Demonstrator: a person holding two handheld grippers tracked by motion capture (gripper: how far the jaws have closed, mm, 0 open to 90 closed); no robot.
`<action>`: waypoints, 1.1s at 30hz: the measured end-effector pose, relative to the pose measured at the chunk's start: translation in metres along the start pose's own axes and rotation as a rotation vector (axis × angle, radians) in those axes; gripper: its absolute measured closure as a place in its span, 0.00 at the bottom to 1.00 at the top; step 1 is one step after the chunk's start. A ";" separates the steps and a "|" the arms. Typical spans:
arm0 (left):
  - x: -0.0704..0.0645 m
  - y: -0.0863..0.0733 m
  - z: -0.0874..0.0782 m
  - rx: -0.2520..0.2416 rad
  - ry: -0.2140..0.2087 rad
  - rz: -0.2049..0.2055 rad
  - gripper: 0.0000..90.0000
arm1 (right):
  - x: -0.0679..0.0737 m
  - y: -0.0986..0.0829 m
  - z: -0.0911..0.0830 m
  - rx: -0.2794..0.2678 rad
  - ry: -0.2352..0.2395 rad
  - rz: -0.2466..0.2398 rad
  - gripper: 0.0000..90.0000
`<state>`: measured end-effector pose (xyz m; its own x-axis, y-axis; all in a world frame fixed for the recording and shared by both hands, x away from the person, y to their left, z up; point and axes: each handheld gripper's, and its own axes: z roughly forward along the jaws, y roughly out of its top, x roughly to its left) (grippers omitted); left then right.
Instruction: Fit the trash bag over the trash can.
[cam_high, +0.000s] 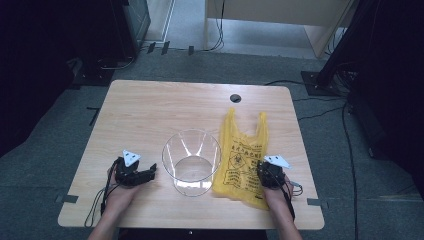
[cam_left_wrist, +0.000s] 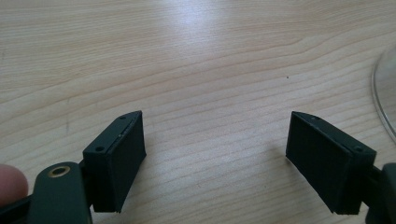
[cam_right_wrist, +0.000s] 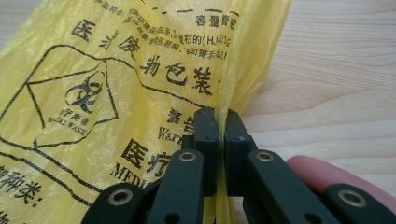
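The right gripper (cam_right_wrist: 221, 126) pinches a fold of the yellow bag (cam_right_wrist: 116, 93); the left gripper (cam_left_wrist: 215, 154) rests open beside the clear bin (cam_high: 191, 159). Thin film could slip or tear under a sharp pull.

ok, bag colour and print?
Yellow bag with black biohazard symbol and text; clearest in the right gripper view.

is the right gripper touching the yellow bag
Touching. In the right gripper view the right gripper has its fingers closed on a fold of the yellow bag, pinching the plastic between them.
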<state>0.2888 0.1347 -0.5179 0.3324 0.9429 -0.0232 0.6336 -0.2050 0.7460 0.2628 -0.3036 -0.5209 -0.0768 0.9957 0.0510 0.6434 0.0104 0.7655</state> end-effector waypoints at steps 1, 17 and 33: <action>0.000 0.000 0.000 0.001 -0.002 -0.002 0.21 | -0.001 0.000 -0.001 -0.019 0.020 0.007 0.99; 0.003 0.002 -0.007 -0.040 0.007 -0.036 0.21 | -0.012 0.014 -0.021 -0.178 0.056 0.052 1.00; -0.002 0.023 -0.035 -0.154 0.017 -0.041 0.21 | -0.011 0.062 -0.068 -0.350 0.116 0.033 1.00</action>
<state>0.2784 0.1368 -0.4777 0.2955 0.9543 -0.0459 0.5311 -0.1242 0.8381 0.2518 -0.3199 -0.4308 -0.1590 0.9778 0.1363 0.3489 -0.0735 0.9343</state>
